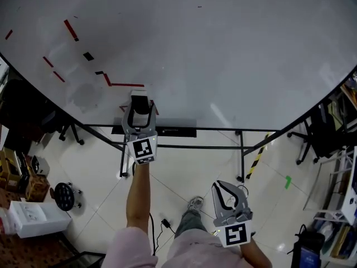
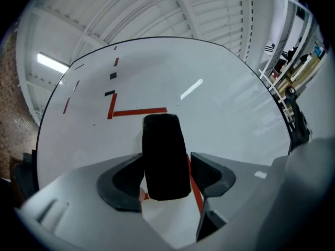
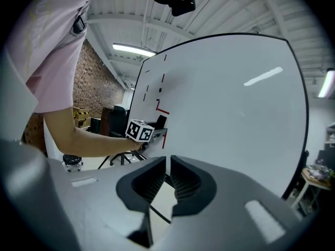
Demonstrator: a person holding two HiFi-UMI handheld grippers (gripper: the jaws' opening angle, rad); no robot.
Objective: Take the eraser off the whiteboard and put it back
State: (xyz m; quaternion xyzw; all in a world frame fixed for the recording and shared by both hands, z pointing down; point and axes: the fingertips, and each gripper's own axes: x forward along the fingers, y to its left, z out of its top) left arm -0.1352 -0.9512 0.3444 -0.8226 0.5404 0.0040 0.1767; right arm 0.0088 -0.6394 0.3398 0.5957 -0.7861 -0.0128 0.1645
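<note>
Wide white whiteboard (image 1: 234, 49) carries the black rectangular eraser (image 2: 163, 150) between the left hand-held gripper's (image 2: 167, 167) open jaws. It should close squarely on both long sides, then pull straight off. The right hand-held gripper (image 3: 167, 181) hangs closed, empty.

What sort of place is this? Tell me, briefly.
Probably an office or lab workroom: a large standing whiteboard, an office chair beside it, and a brick wall.
</note>
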